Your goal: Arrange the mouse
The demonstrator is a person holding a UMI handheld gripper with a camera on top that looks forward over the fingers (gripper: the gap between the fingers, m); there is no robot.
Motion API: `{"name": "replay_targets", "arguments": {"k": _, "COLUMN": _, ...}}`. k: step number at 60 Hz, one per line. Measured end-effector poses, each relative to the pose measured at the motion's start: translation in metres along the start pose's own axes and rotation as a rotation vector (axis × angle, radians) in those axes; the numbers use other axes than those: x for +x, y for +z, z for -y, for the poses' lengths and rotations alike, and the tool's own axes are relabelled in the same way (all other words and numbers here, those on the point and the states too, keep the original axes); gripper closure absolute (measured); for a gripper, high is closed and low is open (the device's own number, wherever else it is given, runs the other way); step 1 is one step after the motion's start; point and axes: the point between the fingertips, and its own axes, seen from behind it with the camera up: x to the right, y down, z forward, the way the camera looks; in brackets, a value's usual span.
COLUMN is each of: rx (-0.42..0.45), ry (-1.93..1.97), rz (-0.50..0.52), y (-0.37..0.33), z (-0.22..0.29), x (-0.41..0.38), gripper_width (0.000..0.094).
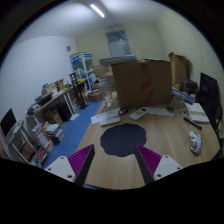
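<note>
you are holding the gripper point(112, 165) up over a wooden table point(165, 150), and its two fingers stand wide apart with nothing between them. each finger has a purple pad point(82, 157) on its inside face. just ahead of the fingers, in line with the gap between them, a round dark mouse mat point(122, 138) lies flat on the table. the mouse point(195, 143) is not on the mat. it sits on the bare wood, well off to the right of the right finger and a bit beyond its tip. it looks pale and small, and you cannot really tell which way it points from here. beyond the mat, at the far side of the table, a big brown cardboard box point(142, 83) stands upright. some white papers point(108, 116) lie near the foot of the box, on the left side. far to the right, past the mouse, you can see the edge of a dark screen point(210, 95). off to the left of the left finger, away from the table, there are shelves point(55, 105) full of stuff and a blue floor point(68, 140).
</note>
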Motion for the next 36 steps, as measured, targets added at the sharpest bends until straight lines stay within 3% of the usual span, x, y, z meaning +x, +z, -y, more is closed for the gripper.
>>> {"name": "replay_targets", "arguments": {"k": 16, "rx": -0.009, "ry": 0.068, "rz": -0.118, "y": -0.032, "z": -0.026, "x": 0.063, "gripper_width": 0.0111}}
{"name": "replay_targets", "arguments": {"k": 36, "rx": -0.041, "ry": 0.106, "rz": -0.372, "y": -0.05, "z": -0.059, "x": 0.268, "gripper_width": 0.0113}}
